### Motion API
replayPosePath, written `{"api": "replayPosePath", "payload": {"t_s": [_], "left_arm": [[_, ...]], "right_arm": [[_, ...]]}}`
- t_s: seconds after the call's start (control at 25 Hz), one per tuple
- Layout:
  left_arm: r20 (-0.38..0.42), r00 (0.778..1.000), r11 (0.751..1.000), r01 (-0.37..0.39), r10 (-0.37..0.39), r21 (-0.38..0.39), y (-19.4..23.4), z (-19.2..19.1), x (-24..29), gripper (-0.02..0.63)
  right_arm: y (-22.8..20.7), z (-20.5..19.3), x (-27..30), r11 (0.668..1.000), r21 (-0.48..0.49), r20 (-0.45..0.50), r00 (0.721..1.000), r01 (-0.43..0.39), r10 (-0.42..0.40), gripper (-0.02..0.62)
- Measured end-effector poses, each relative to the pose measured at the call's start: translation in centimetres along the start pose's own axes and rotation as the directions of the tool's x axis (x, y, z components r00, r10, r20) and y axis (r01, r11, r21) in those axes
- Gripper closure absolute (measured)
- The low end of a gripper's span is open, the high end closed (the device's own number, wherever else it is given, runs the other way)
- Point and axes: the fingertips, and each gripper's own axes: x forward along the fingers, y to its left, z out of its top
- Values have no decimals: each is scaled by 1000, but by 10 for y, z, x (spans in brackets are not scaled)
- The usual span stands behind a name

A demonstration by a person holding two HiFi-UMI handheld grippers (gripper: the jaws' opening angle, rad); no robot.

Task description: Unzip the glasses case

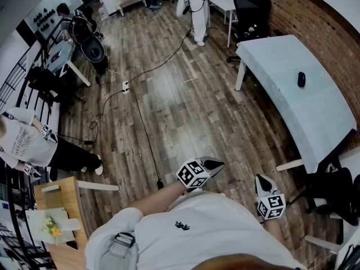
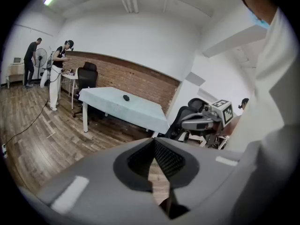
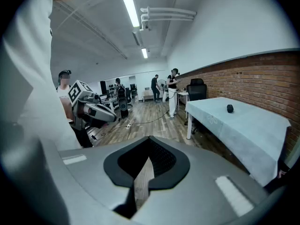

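Two grippers in play, both up at the person's chest and well apart from the table [image 1: 292,103]. That's one long table, draped in a smooth pale cloth, with a red brick wall behind it. One case [image 1: 301,79] sits on it: small, dark, rounded, alone near the middle of the cloth.

Left gripper [image 2: 153,142]: grey shell, black ribbed pads, and its jaws are pressed together at the tips. Only a thin sliver of plank floor shows through lower down, and there's nothing between them. The case lies far off past those tips, up on the table.

Right gripper [image 3: 150,139]: same build, same story, jaws tip to tip and bare. It has the case off to its right and well beyond reach.

Each gripper carries one cube with black-and-white square markers, so two cubes.

Beside the table, the floor [image 1: 185,111] is streaky brown wood planks, and one black cable [image 1: 143,128] snakes across it. A black chair [image 1: 251,10] stands at the table's far end.
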Motion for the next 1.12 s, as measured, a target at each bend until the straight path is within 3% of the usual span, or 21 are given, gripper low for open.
{"api": "replayPosePath", "payload": {"t_s": [0.24,0.64,0.88,1.12], "left_arm": [[7,1000,998,15,-15,57,-10,22,32,551],[-2,999,995,52,-52,86,-18,57,123,549],[-11,997,992,82,-81,100,28,84,164,548],[-6,987,979,158,-159,129,101,147,198,514]], "right_arm": [[-33,8,3,999,-47,19,1000,2,-2,595],[-109,-19,-7,999,29,10,999,41,-42,595],[-150,-17,22,995,52,-15,996,90,-90,595],[-199,30,81,983,56,-32,985,174,-172,594]]}}
